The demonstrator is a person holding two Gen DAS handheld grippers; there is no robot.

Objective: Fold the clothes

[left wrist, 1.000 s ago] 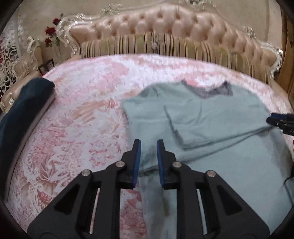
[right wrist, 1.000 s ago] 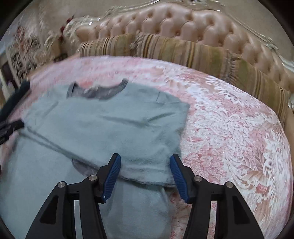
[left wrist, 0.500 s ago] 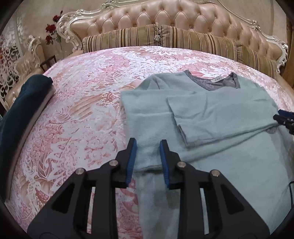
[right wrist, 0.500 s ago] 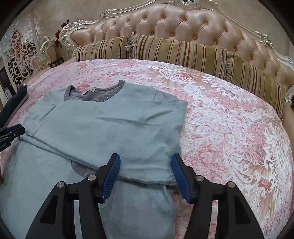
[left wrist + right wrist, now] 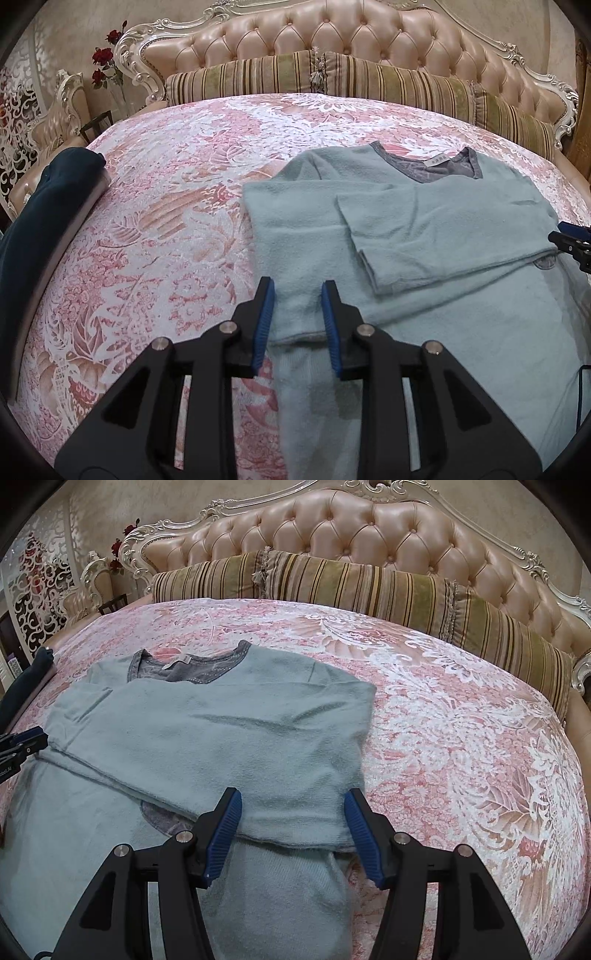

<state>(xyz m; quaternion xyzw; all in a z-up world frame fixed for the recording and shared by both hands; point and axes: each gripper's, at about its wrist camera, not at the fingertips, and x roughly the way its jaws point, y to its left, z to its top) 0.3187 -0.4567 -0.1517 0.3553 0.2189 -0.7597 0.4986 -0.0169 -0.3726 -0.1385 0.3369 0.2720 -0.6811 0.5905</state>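
Observation:
A light blue-green fuzzy sweater (image 5: 424, 229) with a grey neckline lies flat on the bed, collar toward the headboard, both sleeves folded across its body. My left gripper (image 5: 295, 291) hovers open over the cuff edge of the folded sleeve on the sweater's left side, nothing between its blue pads. In the right wrist view the sweater (image 5: 221, 738) fills the left half. My right gripper (image 5: 293, 797) stands wide open above the folded sleeve's lower edge near the sweater's right side. Each gripper's tip shows at the edge of the other's view: right gripper (image 5: 570, 240), left gripper (image 5: 22, 742).
The pink floral bedspread (image 5: 166, 221) extends bare to the left and, in the right wrist view, to the right (image 5: 461, 738). A dark blue folded garment (image 5: 40, 206) lies at the bed's left edge. Striped bolsters (image 5: 332, 74) and a tufted headboard (image 5: 369, 535) stand behind.
The left gripper's jaws have spread a little wider. Both grippers drew slightly back, so more of the bed shows. The sweater has not moved.

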